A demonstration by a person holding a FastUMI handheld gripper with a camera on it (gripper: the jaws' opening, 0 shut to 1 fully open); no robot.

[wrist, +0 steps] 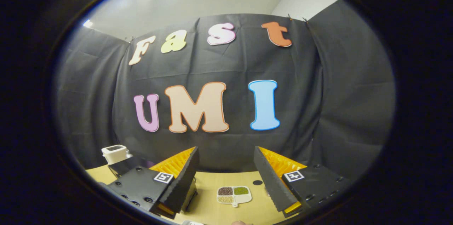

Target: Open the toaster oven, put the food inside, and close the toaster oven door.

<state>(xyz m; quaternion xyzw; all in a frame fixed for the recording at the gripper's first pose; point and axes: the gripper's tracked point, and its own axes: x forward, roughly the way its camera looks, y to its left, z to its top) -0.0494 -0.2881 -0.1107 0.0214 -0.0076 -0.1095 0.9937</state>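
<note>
My gripper (pixel 225 148) is held high above the wooden table (pixel 208 182), open, with a wide gap and nothing between its black ribbed fingers (pixel 184 175). Below the gap, on the table, lies the food: a white divided dish (pixel 234 195) with dark, green and pale grains in its compartments. A small white boxy appliance with a dark panel (pixel 114 153), apparently the toaster oven, stands at the table's far left, beyond the left finger. I cannot tell whether its door is open or closed.
A small dark spot (pixel 257 182) marks the table just beyond the dish, near the right finger. Black cloth walls close off the table's back and both sides. A dark and white object (pixel 190 196) peeks out under the left finger.
</note>
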